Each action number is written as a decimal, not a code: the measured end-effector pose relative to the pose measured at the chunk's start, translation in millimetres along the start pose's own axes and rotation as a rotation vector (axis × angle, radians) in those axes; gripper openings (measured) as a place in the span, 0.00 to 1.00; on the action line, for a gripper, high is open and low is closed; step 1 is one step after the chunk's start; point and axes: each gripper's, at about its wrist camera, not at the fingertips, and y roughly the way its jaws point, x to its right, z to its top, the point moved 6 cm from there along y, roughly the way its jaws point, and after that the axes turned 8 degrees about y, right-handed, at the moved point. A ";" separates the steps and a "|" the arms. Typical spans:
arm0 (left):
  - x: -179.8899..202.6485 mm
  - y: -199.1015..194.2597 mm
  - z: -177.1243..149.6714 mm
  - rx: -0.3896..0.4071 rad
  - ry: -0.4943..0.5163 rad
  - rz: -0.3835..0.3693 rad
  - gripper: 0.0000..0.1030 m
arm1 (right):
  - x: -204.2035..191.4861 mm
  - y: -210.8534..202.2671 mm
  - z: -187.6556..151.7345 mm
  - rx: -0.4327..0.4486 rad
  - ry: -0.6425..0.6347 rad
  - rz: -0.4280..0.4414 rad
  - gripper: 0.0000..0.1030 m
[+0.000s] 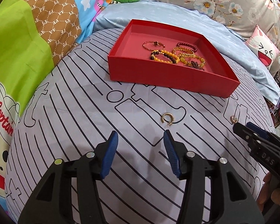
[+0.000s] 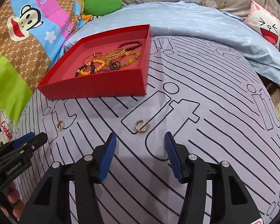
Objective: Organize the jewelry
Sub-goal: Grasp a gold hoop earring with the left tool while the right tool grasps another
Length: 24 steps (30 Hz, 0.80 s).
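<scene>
A red box (image 1: 169,81) (image 2: 95,87) stands on the striped bed sheet and holds several bead and gold bracelets (image 1: 174,55) (image 2: 110,60). Two gold hoop earrings lie loose on the sheet in front of it. One earring (image 1: 167,118) (image 2: 60,125) lies just ahead of my open, empty left gripper (image 1: 141,139). The other earring (image 1: 233,119) (image 2: 141,126) lies just ahead of my open, empty right gripper (image 2: 140,140). Each gripper shows at the edge of the other's view, the right one (image 1: 252,132) and the left one (image 2: 31,140).
A colourful cartoon quilt (image 1: 28,46) (image 2: 18,37) lies bunched to the left. A light blue sheet (image 1: 214,28) (image 2: 196,22) is folded behind the box. A green cushion (image 2: 102,2) and a white cartoon pillow (image 1: 265,50) (image 2: 267,28) lie at the back.
</scene>
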 end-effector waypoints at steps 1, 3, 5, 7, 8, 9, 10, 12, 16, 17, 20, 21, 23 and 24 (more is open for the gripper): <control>0.2 0.4 0.4 0.001 0.000 0.000 0.47 | -1.0 3.1 0.6 -0.002 -0.002 -0.002 0.46; 0.8 1.3 0.9 -0.001 0.001 0.002 0.47 | -2.7 7.5 1.5 -0.004 -0.006 -0.006 0.43; 1.4 2.6 2.6 -0.001 0.004 0.002 0.47 | -4.0 10.1 2.9 0.001 -0.010 -0.014 0.43; 3.1 3.2 4.7 0.002 0.012 0.005 0.47 | -4.5 12.2 5.0 0.007 -0.014 -0.027 0.41; 4.2 3.1 5.5 0.004 0.015 0.006 0.47 | -4.9 13.1 5.8 0.009 -0.015 -0.031 0.39; 5.3 3.2 6.2 0.005 0.018 0.004 0.47 | -4.9 13.8 6.4 0.012 -0.018 -0.036 0.37; 6.2 3.5 7.2 0.006 0.021 0.003 0.47 | -5.0 14.1 6.4 0.016 -0.023 -0.043 0.34; 8.8 3.9 9.4 0.009 0.026 -0.002 0.47 | -4.1 14.1 6.8 0.023 -0.032 -0.057 0.29; 16.5 5.2 12.8 0.014 0.041 -0.009 0.47 | -1.2 13.9 7.6 0.033 -0.033 -0.065 0.20; 17.7 5.9 13.3 0.014 0.044 -0.008 0.47 | -0.5 13.8 7.9 0.033 -0.029 -0.062 0.18; 21.3 7.6 14.9 0.015 0.051 -0.012 0.47 | 1.3 13.6 7.4 0.033 -0.023 -0.054 0.17; 21.9 8.4 15.4 0.015 0.054 -0.012 0.47 | 1.5 13.3 6.8 0.034 -0.022 -0.055 0.17; 23.1 9.9 16.4 0.017 0.056 -0.012 0.47 | 1.9 12.5 6.0 0.034 -0.018 -0.053 0.17; 23.6 10.5 16.7 0.018 0.056 -0.012 0.47 | 2.5 11.7 5.4 0.032 -0.012 -0.048 0.17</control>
